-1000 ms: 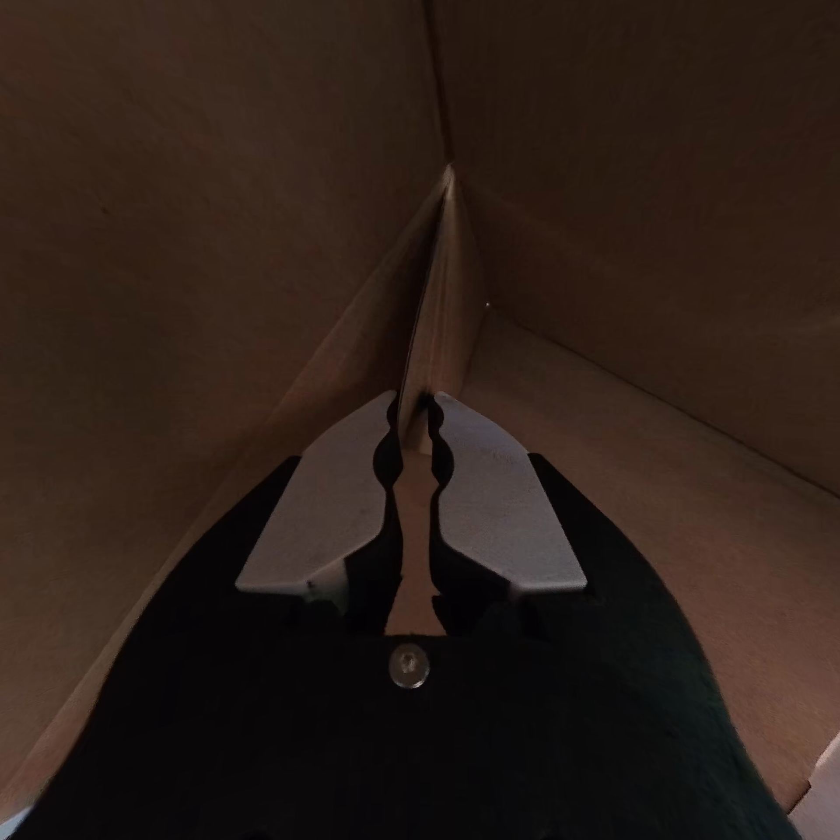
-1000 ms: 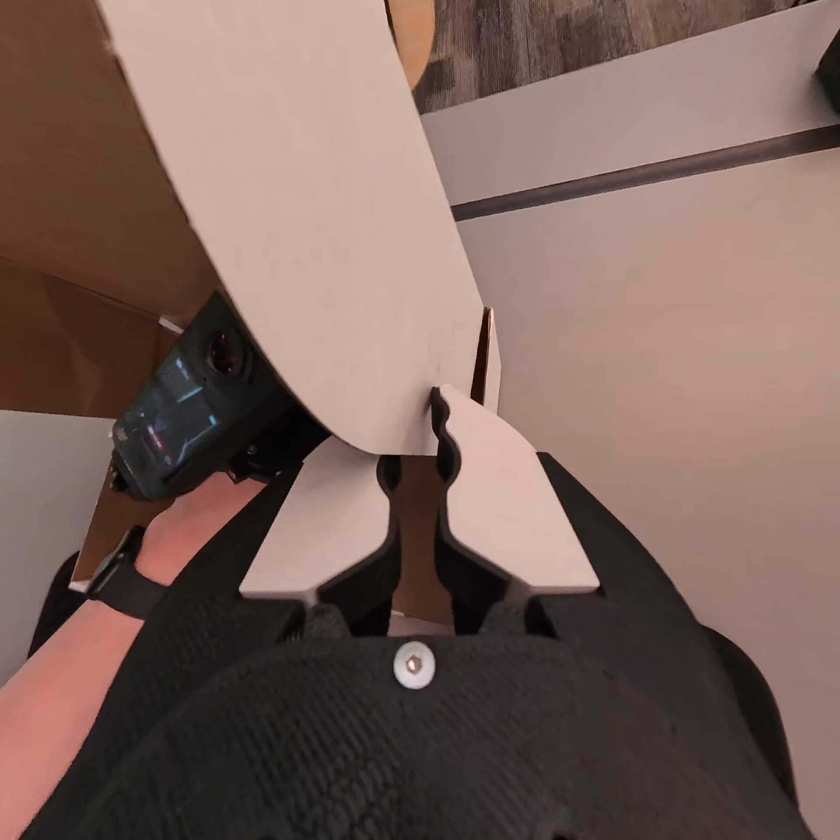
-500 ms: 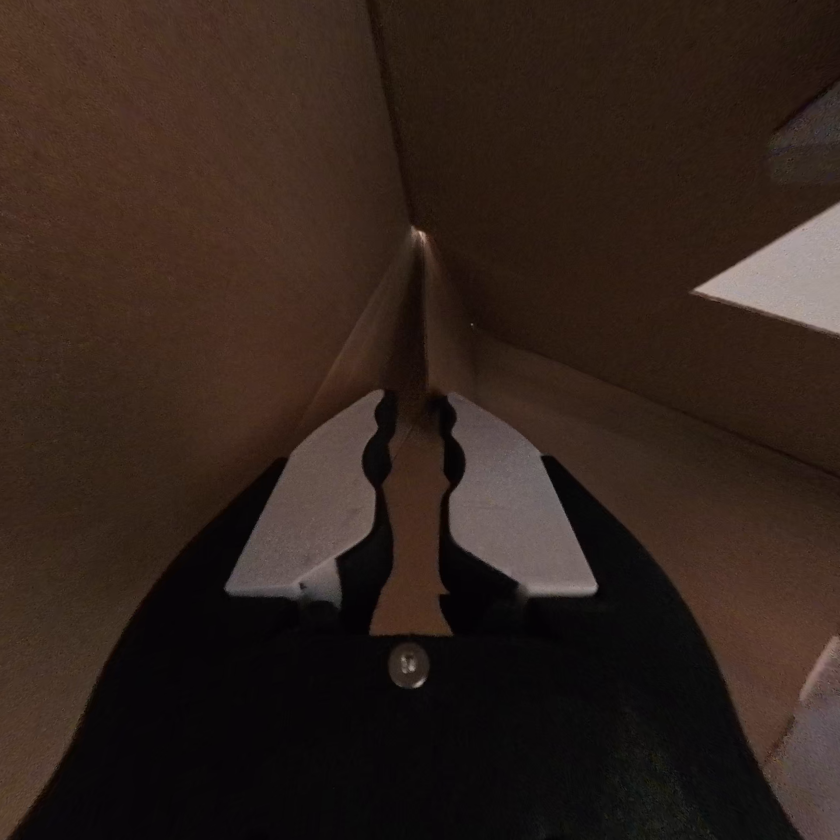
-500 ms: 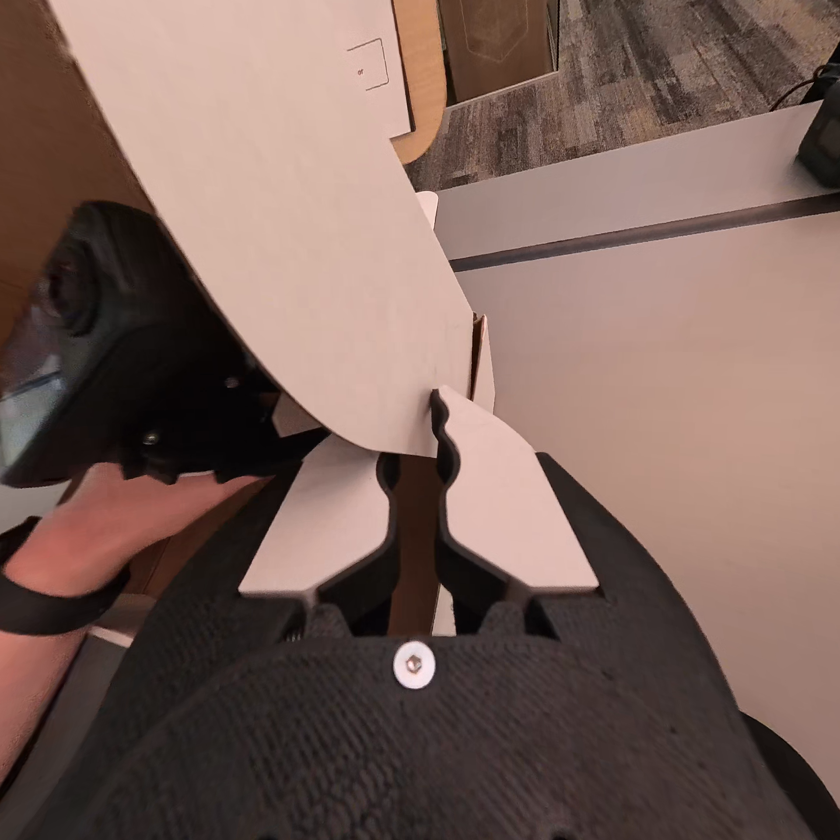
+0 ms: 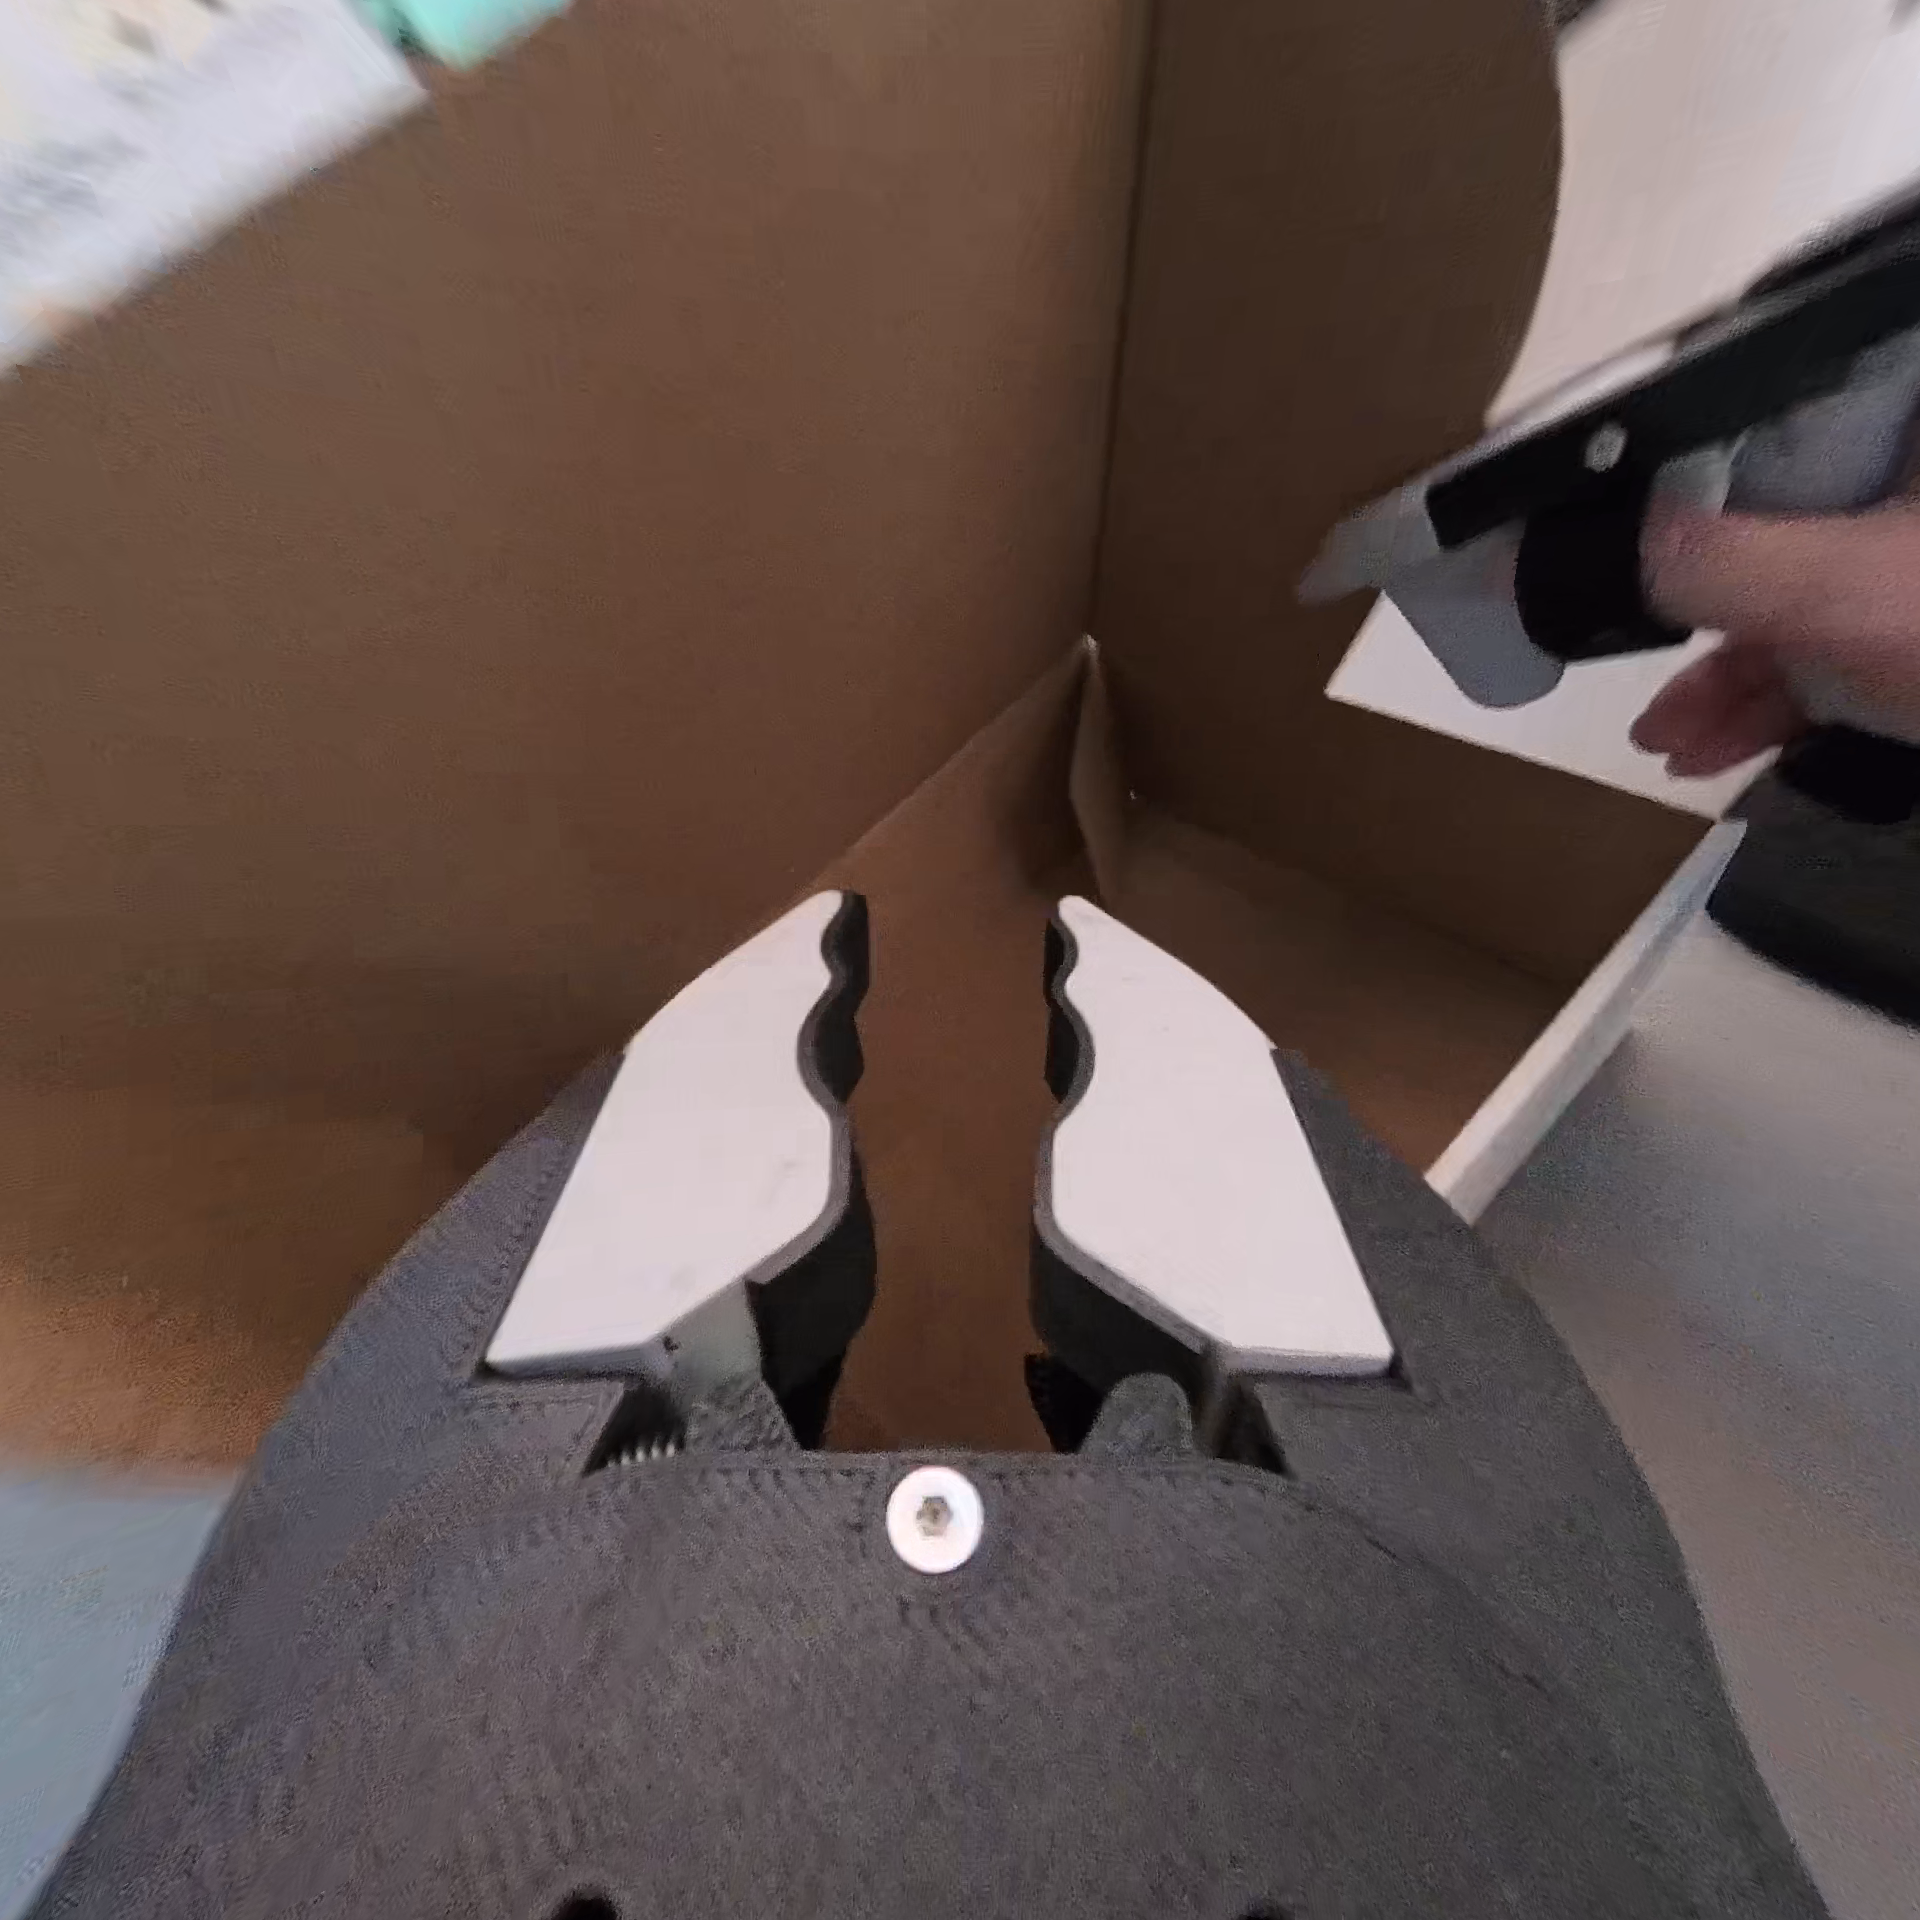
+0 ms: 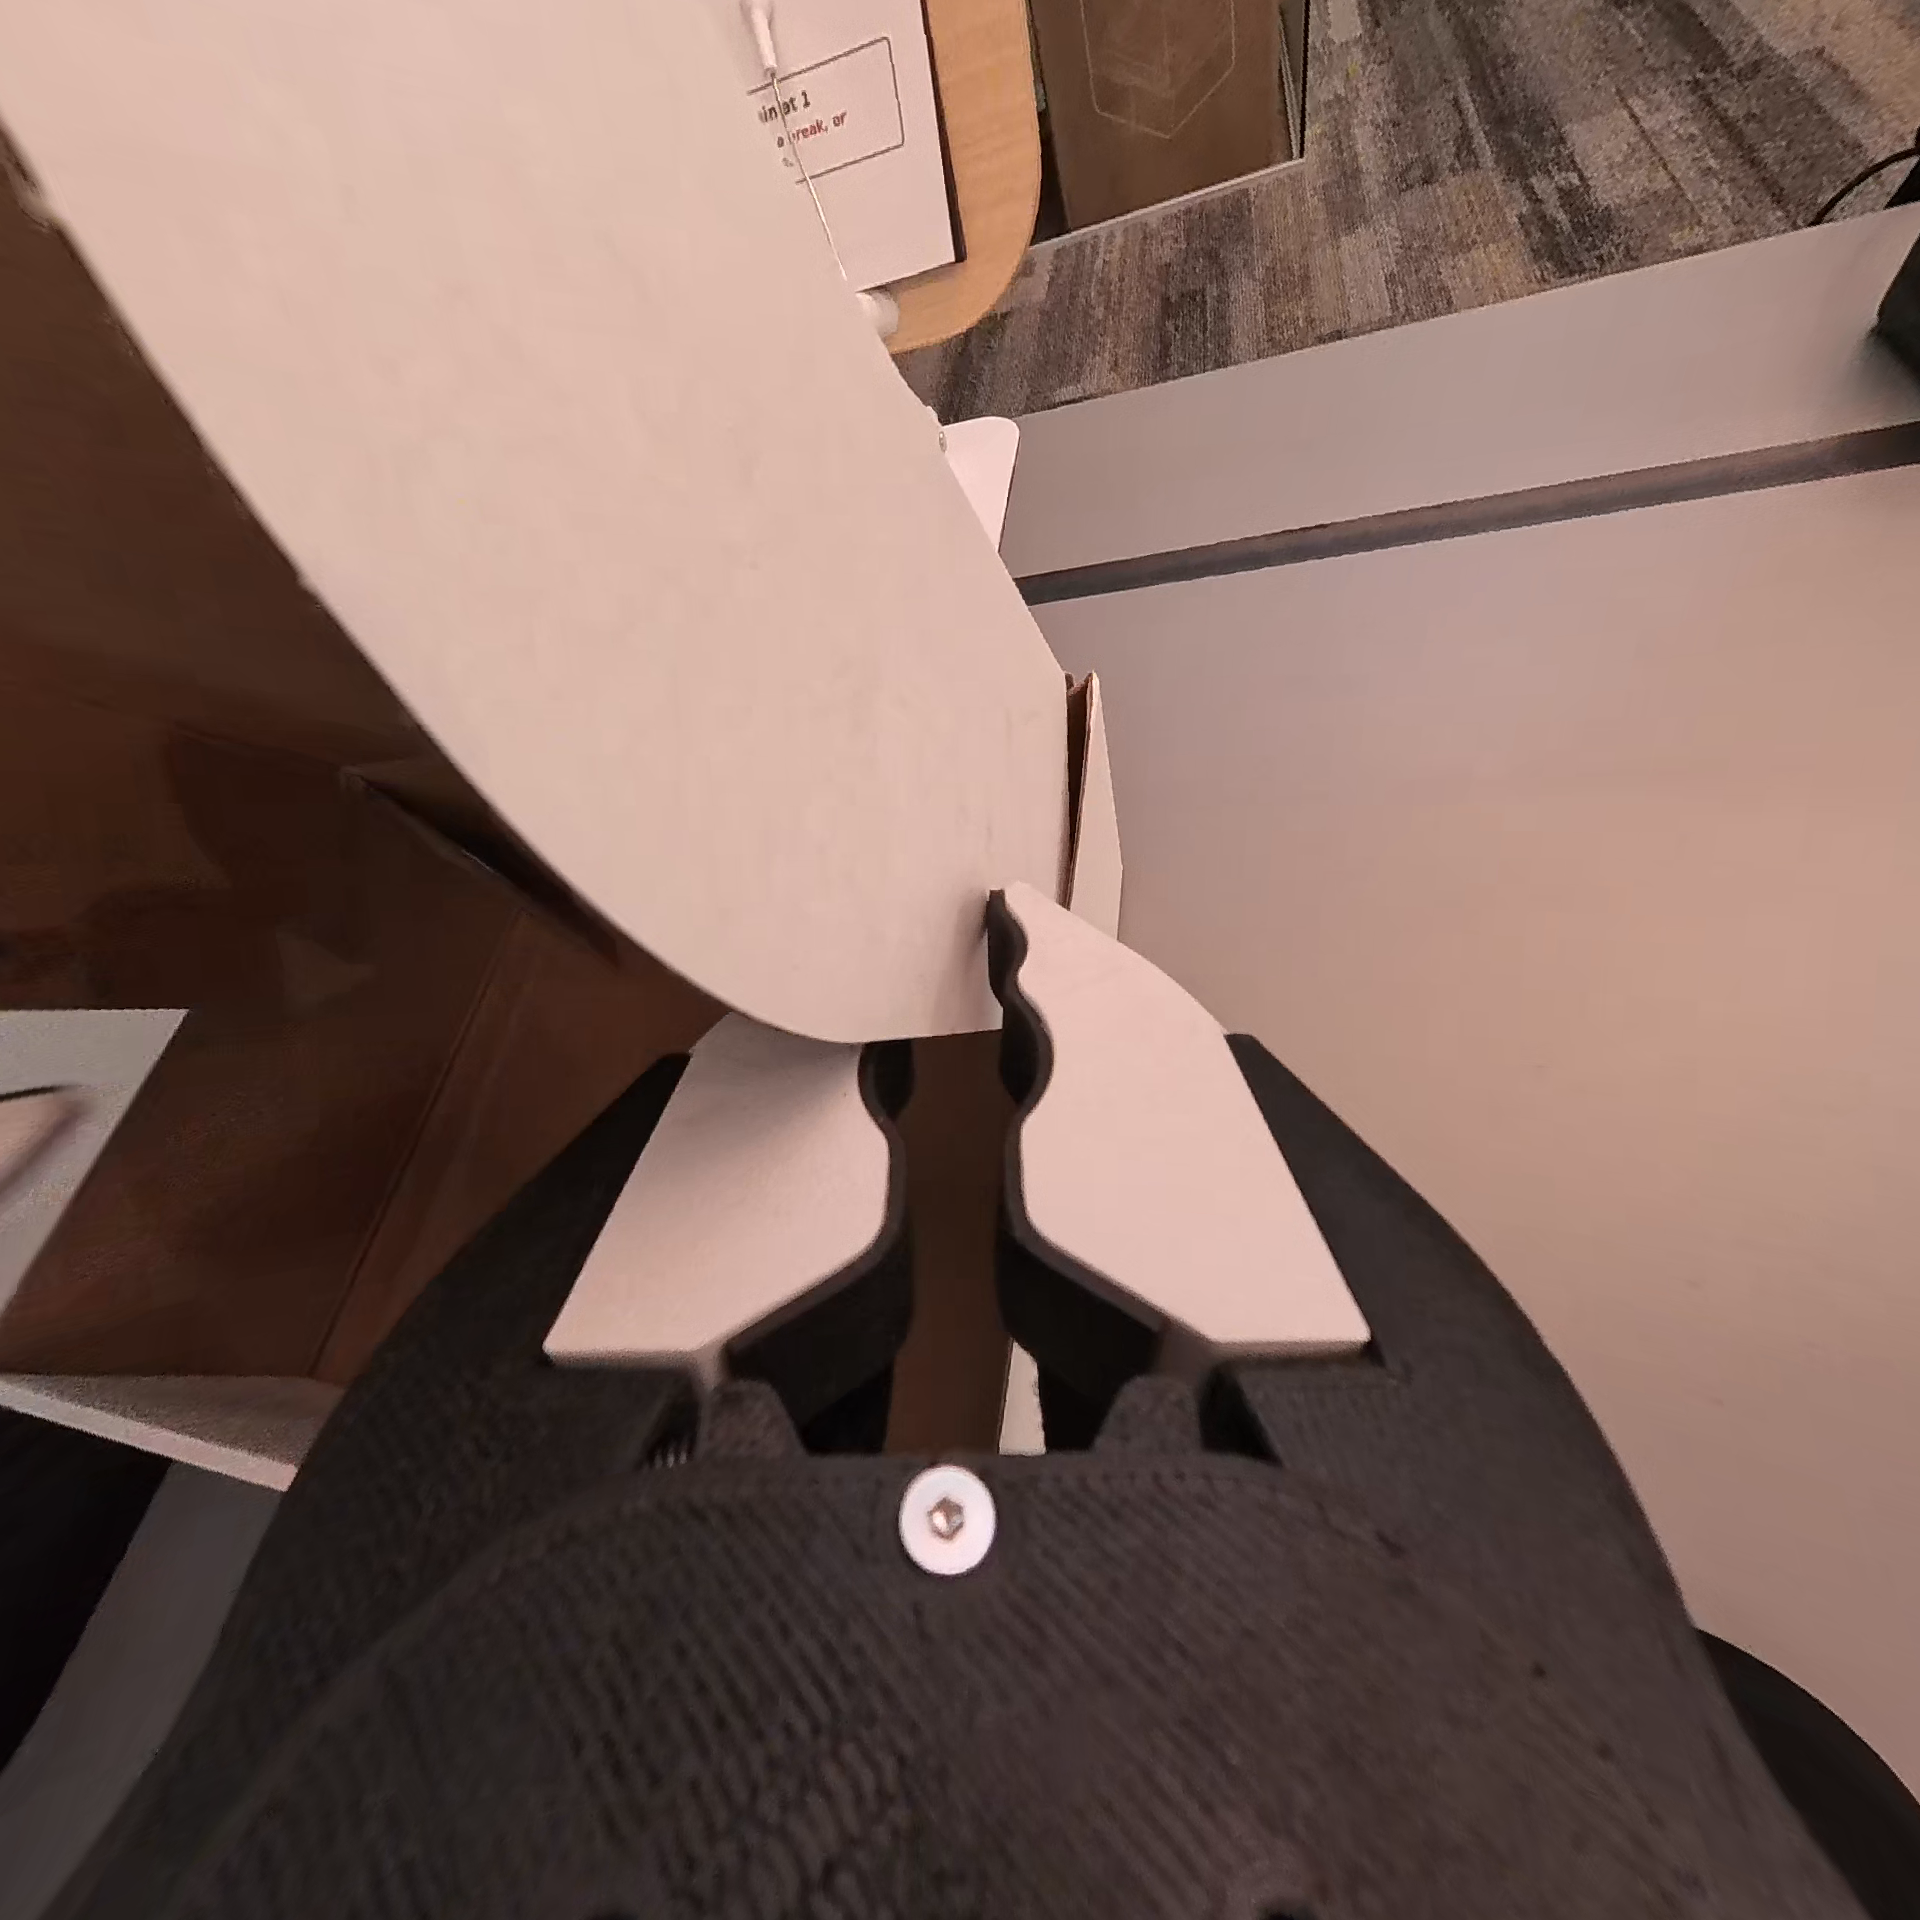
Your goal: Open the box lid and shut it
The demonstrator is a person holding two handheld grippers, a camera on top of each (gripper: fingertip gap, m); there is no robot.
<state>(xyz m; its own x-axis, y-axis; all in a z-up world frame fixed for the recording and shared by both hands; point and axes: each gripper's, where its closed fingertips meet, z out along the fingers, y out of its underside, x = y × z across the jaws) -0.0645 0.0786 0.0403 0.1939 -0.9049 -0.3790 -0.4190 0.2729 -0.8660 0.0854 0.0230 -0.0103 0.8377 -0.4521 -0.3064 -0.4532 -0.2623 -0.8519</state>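
A pale grey tabletop (image 6: 1507, 935) with a dark seam across it carries the work, and past its far edge lies grey patterned carpet (image 6: 1507, 135); on that table stands the cardboard box (image 5: 623, 623), brown inside and white outside, with its lid raised. Nearest in the left wrist view is the left gripper (image 5: 954, 914), a black textured body with two pale flat fingers (image 5: 717, 1122); its jaws are spread apart with nothing between them, and through the gap shows the brown floor of the box; just beyond the tips the floor meets two brown walls at an inner corner (image 5: 1086, 665); to the right a white edge of the box (image 5: 1558, 1049) runs along the table; farther right, blurred, a hand (image 5: 1787, 644) holds the right gripper (image 5: 1340, 566). In the right wrist view the right gripper (image 6: 971, 997) sits nearest; its jaws are pressed onto the rounded lower edge of the white curved cardboard lid flap (image 6: 540, 499), the right finger (image 6: 1132, 1122) lying against the flap's edge and the left finger tip hidden behind the flap; whether both pads truly bite the board cannot be told for certain, though the gap is narrow; the flap rises up and to the left, over the dim brown interior; farther off stand a tan rounded wooden panel (image 6: 987, 166) bearing a white printed sheet (image 6: 862, 156), and a brown carton (image 6: 1164, 94) on the carpet.
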